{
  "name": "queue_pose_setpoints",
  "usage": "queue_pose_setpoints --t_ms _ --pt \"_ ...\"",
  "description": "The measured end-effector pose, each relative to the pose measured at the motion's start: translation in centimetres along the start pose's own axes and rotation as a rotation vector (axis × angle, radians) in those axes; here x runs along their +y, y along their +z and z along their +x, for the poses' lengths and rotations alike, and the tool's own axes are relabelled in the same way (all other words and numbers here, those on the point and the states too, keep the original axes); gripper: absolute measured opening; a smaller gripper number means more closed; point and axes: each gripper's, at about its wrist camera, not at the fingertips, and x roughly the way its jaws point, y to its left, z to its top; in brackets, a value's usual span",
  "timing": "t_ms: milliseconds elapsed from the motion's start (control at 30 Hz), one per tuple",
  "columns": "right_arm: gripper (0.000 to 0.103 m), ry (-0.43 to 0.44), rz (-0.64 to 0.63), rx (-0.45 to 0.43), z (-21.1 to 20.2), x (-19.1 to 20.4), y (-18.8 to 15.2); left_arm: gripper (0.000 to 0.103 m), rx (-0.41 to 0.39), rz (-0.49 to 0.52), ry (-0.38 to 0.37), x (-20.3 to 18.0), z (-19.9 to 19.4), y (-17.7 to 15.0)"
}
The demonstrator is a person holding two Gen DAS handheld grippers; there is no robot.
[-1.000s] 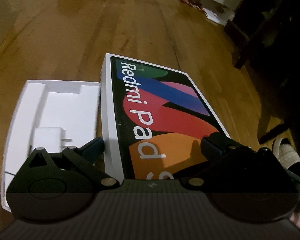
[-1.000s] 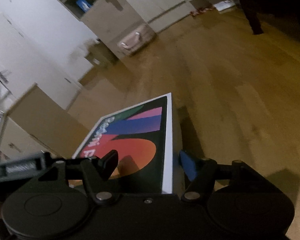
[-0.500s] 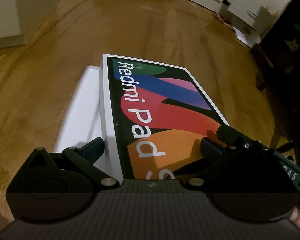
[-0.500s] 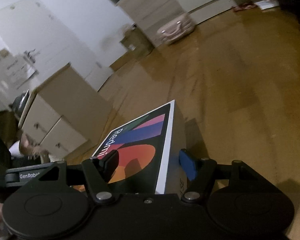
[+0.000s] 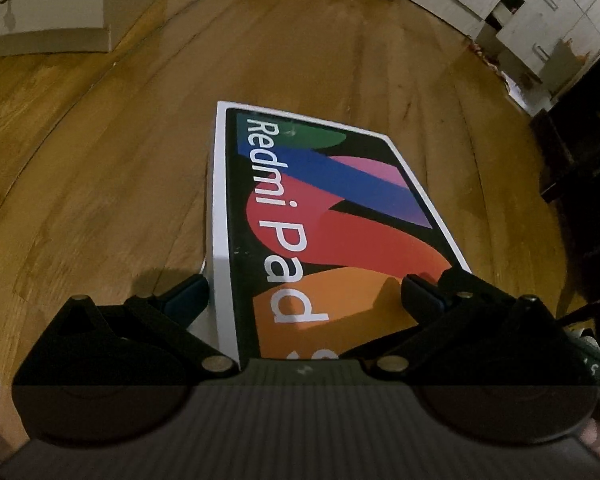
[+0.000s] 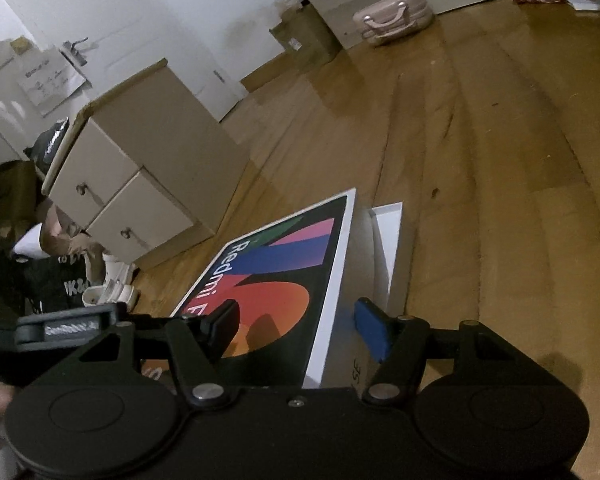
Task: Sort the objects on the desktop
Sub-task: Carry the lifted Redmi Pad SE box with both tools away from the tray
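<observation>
A white box lid printed with "Redmi Pad" and coloured shapes hangs low over the wooden floor, held from two sides. My left gripper is shut on its near end, one finger against the white side wall and the other on the printed top. In the right wrist view the same lid sits between the closing jaws of my right gripper. The black finger rests on the top and the blue pad presses the side wall. A white tray pokes out beyond the lid's right edge, mostly covered.
A beige drawer unit stands left of the lid, with a person's slippered feet beside it. A pink case lies by the far wall. White cabinets and dark furniture line the right side. Bare wooden floor surrounds the lid.
Both grippers have carried the lid sideways over the white tray. The tray lay in full view beside the lid a second ago and is now almost hidden under it.
</observation>
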Motion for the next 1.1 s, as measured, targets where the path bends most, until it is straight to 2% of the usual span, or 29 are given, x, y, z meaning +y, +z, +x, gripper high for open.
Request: queue_pose_setpoints --t_ms 167,433,833,1100 --pt "0.066 -0.010 0.038 0.028 0.6 -0.9 -0.3 0.103 0.012 -0.007 0.000 0.4 0.3 0.0" --pt "0.066 -0.043 0.014 0.076 1.6 -0.7 -0.7 0.103 0.035 0.003 0.013 0.8 1.3 0.2" --pt "0.066 -0.054 0.017 0.086 1.9 -0.4 -0.6 0.103 0.068 0.000 0.020 0.8 2.1 0.2" --pt "0.066 -0.045 0.013 0.113 1.9 -0.6 -0.4 0.103 0.071 -0.044 -0.013 2.0 2.7 0.5"
